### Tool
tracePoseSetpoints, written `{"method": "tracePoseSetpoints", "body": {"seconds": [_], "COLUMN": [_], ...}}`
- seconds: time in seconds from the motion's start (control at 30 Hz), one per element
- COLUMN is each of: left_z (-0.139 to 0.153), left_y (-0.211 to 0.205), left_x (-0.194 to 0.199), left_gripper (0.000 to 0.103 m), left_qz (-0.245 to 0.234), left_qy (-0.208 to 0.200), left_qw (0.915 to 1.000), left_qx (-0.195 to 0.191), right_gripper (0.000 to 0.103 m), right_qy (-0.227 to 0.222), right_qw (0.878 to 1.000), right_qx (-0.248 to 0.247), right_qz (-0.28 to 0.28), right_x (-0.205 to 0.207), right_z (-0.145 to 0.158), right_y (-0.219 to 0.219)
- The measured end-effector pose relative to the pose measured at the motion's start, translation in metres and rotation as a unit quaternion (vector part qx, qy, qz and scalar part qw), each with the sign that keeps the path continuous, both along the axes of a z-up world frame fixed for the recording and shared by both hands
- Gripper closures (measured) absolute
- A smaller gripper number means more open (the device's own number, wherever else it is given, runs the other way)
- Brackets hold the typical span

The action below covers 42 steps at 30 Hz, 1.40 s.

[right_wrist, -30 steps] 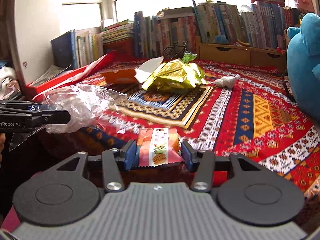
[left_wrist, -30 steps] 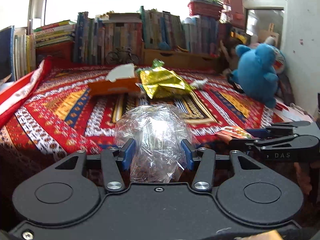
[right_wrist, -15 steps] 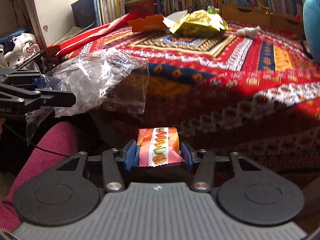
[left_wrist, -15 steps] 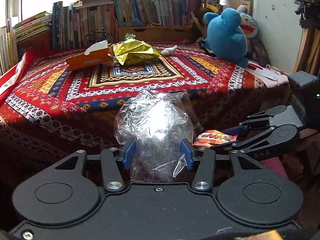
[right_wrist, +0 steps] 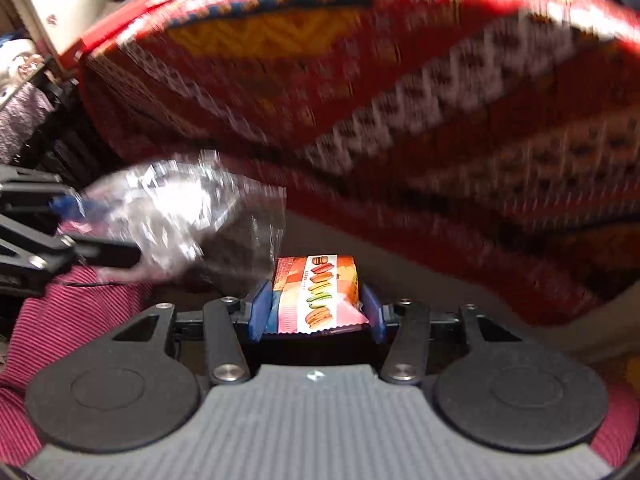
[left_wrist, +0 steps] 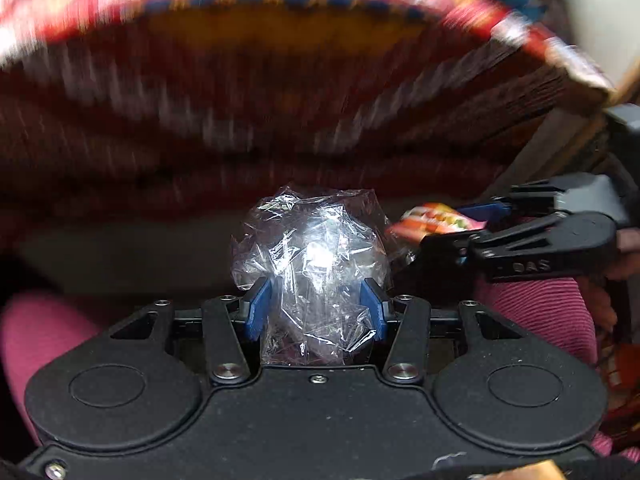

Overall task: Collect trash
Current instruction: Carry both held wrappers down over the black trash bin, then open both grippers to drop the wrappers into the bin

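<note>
Holding both grips matters: your left gripper (left_wrist: 316, 304) is clamped on the crumpled clear plastic bag (left_wrist: 312, 256), your right gripper (right_wrist: 316, 308) on the snack packet (right_wrist: 316, 292), both low beside the patterned cloth's (right_wrist: 360, 120) edge. No bin visible; don't release til it's underneath.

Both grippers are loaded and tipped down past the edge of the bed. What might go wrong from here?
1. The clear plastic wrap bulges loosely beyond the left gripper; it might slip or catch.
2. The macaron snack packet is pinched by its sides in the right gripper, and the left gripper's wrap hangs close beside it, so the two loads may tangle.
3. No bin is visible in either view, and both are blurred, so a release now could miss.
</note>
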<state>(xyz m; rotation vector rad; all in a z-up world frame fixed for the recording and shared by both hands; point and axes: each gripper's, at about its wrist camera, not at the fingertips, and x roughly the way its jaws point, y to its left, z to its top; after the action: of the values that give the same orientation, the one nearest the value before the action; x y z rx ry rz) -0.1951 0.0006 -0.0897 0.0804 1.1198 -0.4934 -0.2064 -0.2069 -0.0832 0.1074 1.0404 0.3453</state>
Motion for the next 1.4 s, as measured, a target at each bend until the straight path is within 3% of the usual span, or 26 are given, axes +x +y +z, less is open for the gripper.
{"method": "tracePoseSetpoints", "body": {"seconds": [0.3, 0.47, 0.87, 1.17, 1.4], "left_z": [-0.105, -0.138, -0.176, -0.168, -0.168], "left_y": [-0.011, -0.012, -0.019, -0.020, -0.021], "left_x": [0.040, 0.050, 0.056, 0.055, 0.056], "left_gripper": [0.057, 0.056, 0.053, 0.048, 0.043], "left_qz": [0.069, 0.096, 0.100, 0.095, 0.094], "left_qy": [0.118, 0.157, 0.175, 0.178, 0.181], "left_qw": [0.9898, 0.9822, 0.9777, 0.9774, 0.9768], "left_qx": [0.039, 0.039, 0.059, 0.062, 0.064], "right_gripper": [0.049, 0.049, 0.047, 0.045, 0.034], "right_qy": [0.081, 0.112, 0.147, 0.151, 0.153], "right_qw": [0.995, 0.991, 0.984, 0.984, 0.983], "right_qx": [0.038, 0.050, 0.062, 0.059, 0.060], "right_qz": [-0.045, -0.060, -0.079, -0.080, -0.077], "right_x": [0.012, 0.016, 0.022, 0.025, 0.026], "right_z": [-0.061, -0.086, -0.109, -0.112, -0.114], "right_y": [-0.002, 0.002, 0.009, 0.013, 0.013]}}
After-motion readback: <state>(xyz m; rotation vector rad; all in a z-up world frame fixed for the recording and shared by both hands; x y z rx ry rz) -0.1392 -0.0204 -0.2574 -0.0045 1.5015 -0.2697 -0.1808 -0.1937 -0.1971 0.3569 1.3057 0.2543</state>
